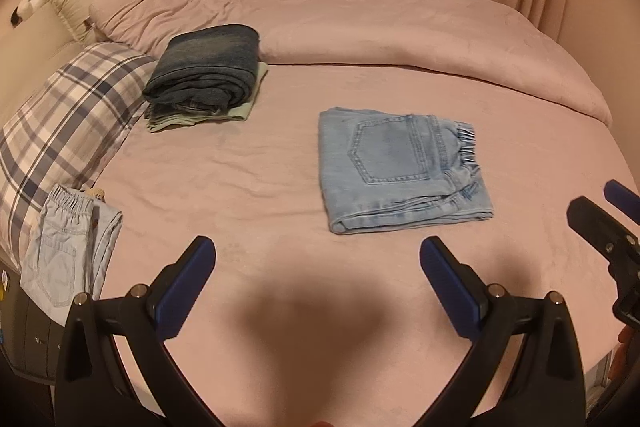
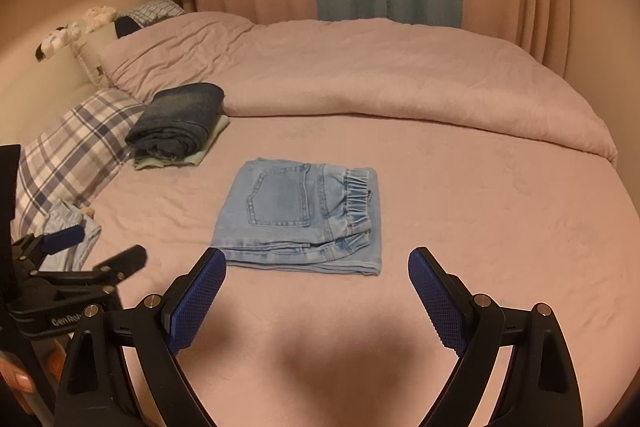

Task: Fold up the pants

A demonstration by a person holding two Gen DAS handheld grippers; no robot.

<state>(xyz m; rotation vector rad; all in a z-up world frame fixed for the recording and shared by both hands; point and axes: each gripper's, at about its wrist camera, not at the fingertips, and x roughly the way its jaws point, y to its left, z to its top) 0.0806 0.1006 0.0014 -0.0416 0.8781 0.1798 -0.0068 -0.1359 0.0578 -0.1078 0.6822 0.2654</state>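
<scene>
While 2 tools (image 1: 318, 255) (image 2: 317, 267) gape wide, 1 folded jeans (image 1: 400, 171) lies alone.

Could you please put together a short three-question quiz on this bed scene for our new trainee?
1. True or false: the light blue jeans lie folded flat on the pink sheet.
2. What sits directly on top of the pale green garment?
3. Multiple choice: the left gripper and right gripper are A) both open and holding nothing, B) both shut on denim, C) one open and one shut.

Key: 1. true; 2. the dark folded jeans; 3. A.
</scene>
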